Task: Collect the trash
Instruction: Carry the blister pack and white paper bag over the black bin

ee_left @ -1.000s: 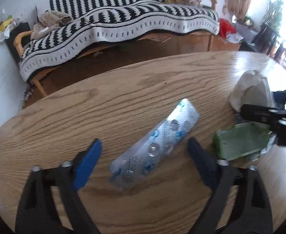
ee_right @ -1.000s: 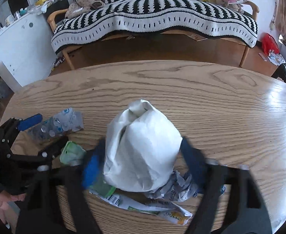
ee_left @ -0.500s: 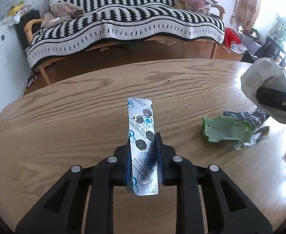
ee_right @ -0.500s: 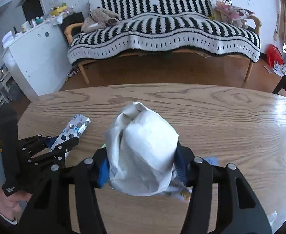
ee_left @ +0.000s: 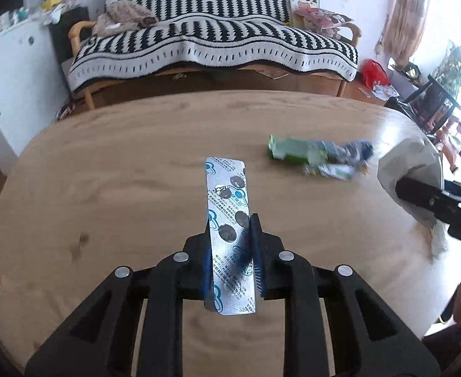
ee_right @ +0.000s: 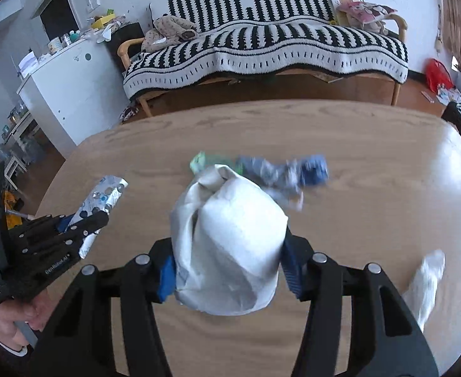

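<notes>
My left gripper (ee_left: pixel 230 251) is shut on a silver pill blister pack (ee_left: pixel 227 201) and holds it upright above the wooden table (ee_left: pixel 120 172). It also shows in the right wrist view (ee_right: pixel 104 196). My right gripper (ee_right: pixel 227 270) is shut on a crumpled white paper bag (ee_right: pixel 230 245), lifted above the table; the bag shows at the right of the left wrist view (ee_left: pixel 409 163). A green carton (ee_left: pixel 293 150) and crumpled blue-grey wrappers (ee_left: pixel 346 154) lie on the table ahead.
A white crumpled tissue (ee_right: pixel 425 286) lies near the table's right front edge. A striped sofa (ee_left: pixel 211 40) stands behind the table, a white cabinet (ee_right: pixel 70 94) at the left, and dark chairs (ee_left: pixel 431 100) at the right.
My left gripper closed on the blister pack and lifted it off the table. My right gripper closed on the white bag and raised it, away from the green carton and wrappers.
</notes>
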`<state>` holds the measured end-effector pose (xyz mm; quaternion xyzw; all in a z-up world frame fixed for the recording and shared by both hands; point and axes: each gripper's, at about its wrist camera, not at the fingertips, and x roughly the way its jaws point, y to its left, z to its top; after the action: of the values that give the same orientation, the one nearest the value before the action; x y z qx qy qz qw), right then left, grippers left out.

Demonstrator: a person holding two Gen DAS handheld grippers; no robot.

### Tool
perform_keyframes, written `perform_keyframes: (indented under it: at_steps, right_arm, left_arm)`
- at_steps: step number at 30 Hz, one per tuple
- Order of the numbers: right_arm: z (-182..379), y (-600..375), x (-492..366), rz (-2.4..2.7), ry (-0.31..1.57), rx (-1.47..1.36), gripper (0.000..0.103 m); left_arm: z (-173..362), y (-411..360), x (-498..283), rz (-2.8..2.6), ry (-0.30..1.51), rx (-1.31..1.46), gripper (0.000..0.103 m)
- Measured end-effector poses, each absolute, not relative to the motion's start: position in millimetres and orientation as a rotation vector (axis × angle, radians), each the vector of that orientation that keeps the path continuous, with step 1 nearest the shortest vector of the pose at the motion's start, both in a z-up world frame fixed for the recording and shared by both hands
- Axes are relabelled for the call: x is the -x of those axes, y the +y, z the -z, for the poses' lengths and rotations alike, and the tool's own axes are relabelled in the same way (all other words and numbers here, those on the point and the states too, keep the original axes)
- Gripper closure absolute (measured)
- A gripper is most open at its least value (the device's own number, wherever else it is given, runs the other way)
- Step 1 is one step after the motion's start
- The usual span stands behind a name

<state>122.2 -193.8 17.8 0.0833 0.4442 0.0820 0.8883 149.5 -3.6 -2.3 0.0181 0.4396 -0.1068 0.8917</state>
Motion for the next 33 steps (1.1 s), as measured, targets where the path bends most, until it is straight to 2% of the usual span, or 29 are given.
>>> perform_keyframes:
  at_steps: [8,19,27,33]
  right_arm:
    - [-3.0,-194.6,-61.6,-0.162,0.951,-0.196,0.048]
    - [-10.0,-215.8,-54.0,-0.122,0.937,-0.219,0.048]
    - [-34.7,-292.6,-30.2,-0.002,0.864,-0.291,0.048]
    - [-59.6,-389.1,17.0,0.150,0.790,-0.345,0.048]
  left_arm:
    - [-4.4,1.2,-97.8,0.211,0.858,-0.022,0.083]
    - [-0.1,-29.0,-91.2,0.241,0.859,-0.036,0.083]
    - [-2.5,-97.0,-95.2,0.380,0.853,-0.051,0.083]
    - [-10.3,-188.8,-84.7,0.536,0.862,-0.125,0.083]
